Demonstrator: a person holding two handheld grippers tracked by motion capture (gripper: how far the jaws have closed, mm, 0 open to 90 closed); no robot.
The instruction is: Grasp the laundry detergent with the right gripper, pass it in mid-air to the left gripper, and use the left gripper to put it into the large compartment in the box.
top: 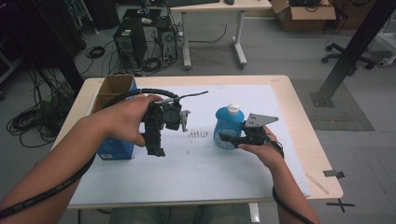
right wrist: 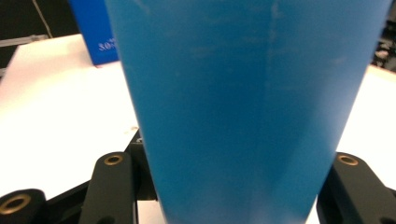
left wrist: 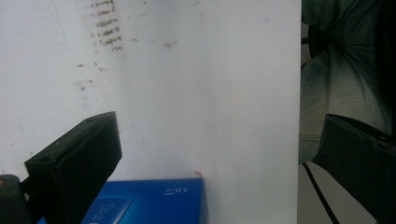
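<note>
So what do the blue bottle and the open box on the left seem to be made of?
Blue bottle: probably plastic, going by its smooth, even blue wall with a soft sheen and its white cap. Box: cardboard, with bare brown inner walls and flaps; its outside is printed blue and looks slightly glossy.

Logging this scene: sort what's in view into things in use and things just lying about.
In use:
blue bottle, clamped in right gripper
left gripper, fingers open
blue box

Lying about:
computer towers
cardboard carton
office chair base

We see a blue bottle (top: 227,129) with white cap (top: 233,108), a blue box (top: 114,148) at nine o'clock, dark smudges (top: 198,134) marking white paper (top: 196,168).
</note>
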